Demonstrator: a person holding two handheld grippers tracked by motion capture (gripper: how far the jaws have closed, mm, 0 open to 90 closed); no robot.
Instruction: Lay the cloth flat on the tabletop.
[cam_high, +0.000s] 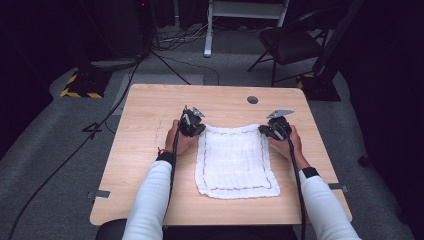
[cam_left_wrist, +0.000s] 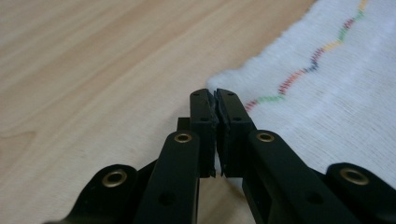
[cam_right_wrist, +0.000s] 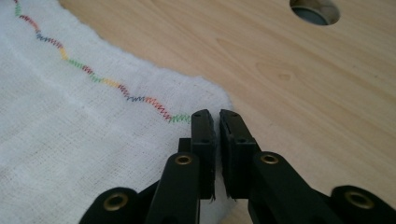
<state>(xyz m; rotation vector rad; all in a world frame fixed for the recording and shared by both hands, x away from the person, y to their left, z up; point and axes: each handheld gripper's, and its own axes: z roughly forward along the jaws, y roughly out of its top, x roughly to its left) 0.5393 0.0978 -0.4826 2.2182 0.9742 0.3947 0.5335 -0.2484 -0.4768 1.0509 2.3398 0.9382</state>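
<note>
Worktop (cam_high: 150, 150): light wood, rectangular, with a round cable hole (cam_high: 252, 99) near the far edge. Dark floor around it, with a black chair (cam_high: 290, 45) and cables beyond.

Cloth (cam_high: 234, 162): white gauze-weave cloth, spread flat in a single layer right of the worktop's centre, long side running away from the person. A wavy line of multicoloured stitching follows its border. The surface shows faint creases; the near edge lies slightly uneven. No fold is made yet.

Left tongs (cam_high: 196, 125): at the far left corner of the cloth. In the left gripper view the left tongs (cam_left_wrist: 215, 100) are pressed together, with a thin sliver of white fabric visible between the tips, so they are clamped on that corner.

Right tongs (cam_high: 267, 129): at the far right corner. In the right gripper view the right tongs (cam_right_wrist: 214, 119) stand nearly together over the corner tip; a narrow slit remains between the pads. Judged clamped on the thin fabric edge, though the pinch itself is hard to see.

Progress, judged: early stage. Done: cloth laid out and both far corners gripped. Left: lifting the far edge, bringing it toward the near edge to fold the cloth in half, aligning the corners, releasing, then any further folds. The corners rest on the wood, not yet raised.
</note>
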